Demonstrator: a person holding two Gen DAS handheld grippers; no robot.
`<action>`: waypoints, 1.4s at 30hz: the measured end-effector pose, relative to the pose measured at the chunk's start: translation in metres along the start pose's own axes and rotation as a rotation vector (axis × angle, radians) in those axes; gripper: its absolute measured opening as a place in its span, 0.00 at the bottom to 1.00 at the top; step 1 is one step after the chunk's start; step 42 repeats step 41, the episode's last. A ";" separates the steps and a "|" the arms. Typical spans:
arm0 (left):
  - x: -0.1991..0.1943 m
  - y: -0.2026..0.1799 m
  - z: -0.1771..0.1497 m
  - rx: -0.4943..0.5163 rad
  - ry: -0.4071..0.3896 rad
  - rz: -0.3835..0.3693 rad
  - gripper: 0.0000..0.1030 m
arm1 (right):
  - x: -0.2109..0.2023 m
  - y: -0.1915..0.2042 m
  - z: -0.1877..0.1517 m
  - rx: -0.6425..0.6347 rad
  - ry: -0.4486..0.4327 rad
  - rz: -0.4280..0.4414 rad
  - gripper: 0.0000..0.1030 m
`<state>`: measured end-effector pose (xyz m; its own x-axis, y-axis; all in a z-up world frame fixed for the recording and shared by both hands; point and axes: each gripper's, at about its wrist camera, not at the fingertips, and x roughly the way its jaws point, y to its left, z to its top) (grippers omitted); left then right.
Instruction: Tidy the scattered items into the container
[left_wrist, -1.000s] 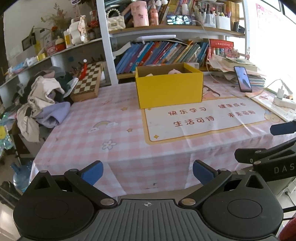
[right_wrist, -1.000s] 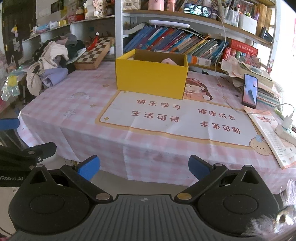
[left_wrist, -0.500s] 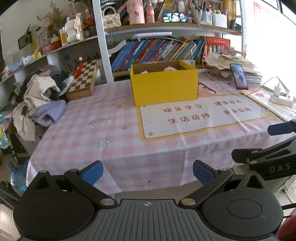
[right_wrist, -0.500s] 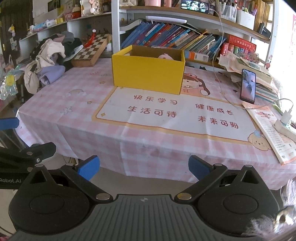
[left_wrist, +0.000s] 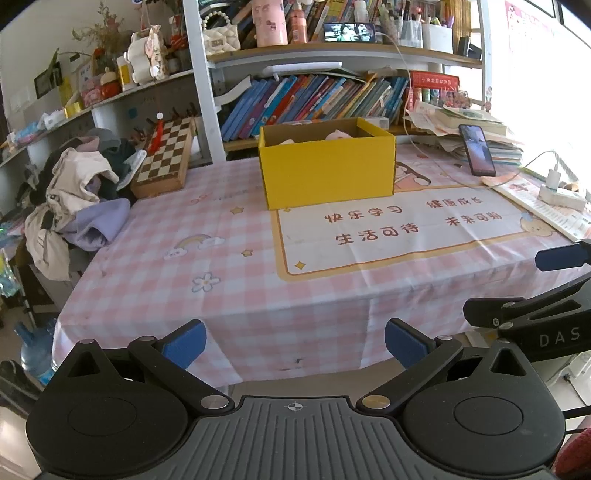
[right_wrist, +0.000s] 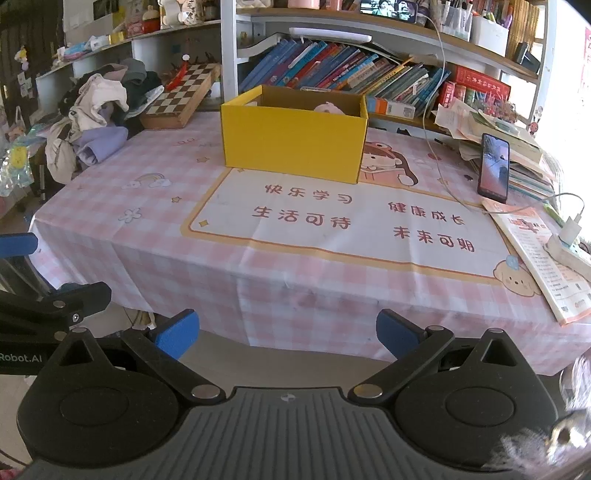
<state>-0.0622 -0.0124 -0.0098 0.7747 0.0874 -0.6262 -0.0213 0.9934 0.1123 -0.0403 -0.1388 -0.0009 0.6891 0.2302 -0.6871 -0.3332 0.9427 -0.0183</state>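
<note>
Both of your grippers have pulled back from the table since a second ago, so its front edge now sits further ahead and the hanging cloth shows below it. Your left gripper (left_wrist: 293, 341) is off the near edge with its blue fingers spread wide and nothing between them. Your right gripper (right_wrist: 286, 332) is the same, fingers wide apart and empty, just beside the left one.

Ahead of you the table (right_wrist: 295, 280) has a straight front edge with the pink checked cloth draped over it. The whole near and middle stretch of the cloth lies bare, giving you open room from the edge up to the box. On the right side a printed sheet (right_wrist: 532, 258) and a white power strip (right_wrist: 569, 251) lie near the edge, and a phone (right_wrist: 494, 168) leans on a stack of papers. On the left corner a pile of clothes (left_wrist: 77, 195) hangs over the side, with a chessboard (left_wrist: 164, 157) behind it.

The yellow box (left_wrist: 327, 173) stands upright toward the back of the table, about mid-width, open at the top. A pale pink item (right_wrist: 327, 108) pokes up inside it near the back wall; what it is you cannot tell. Behind the box runs a shelf of books (left_wrist: 314, 99).
</note>
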 end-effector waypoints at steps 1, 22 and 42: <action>0.000 0.000 0.000 0.000 -0.001 0.001 1.00 | 0.000 0.000 0.000 0.000 -0.001 0.001 1.00; 0.005 0.008 0.003 -0.007 -0.001 -0.021 1.00 | 0.006 0.007 0.008 -0.011 -0.005 0.002 1.00; 0.011 0.010 0.007 -0.032 -0.015 -0.042 1.00 | 0.013 0.008 0.012 -0.014 0.006 0.001 1.00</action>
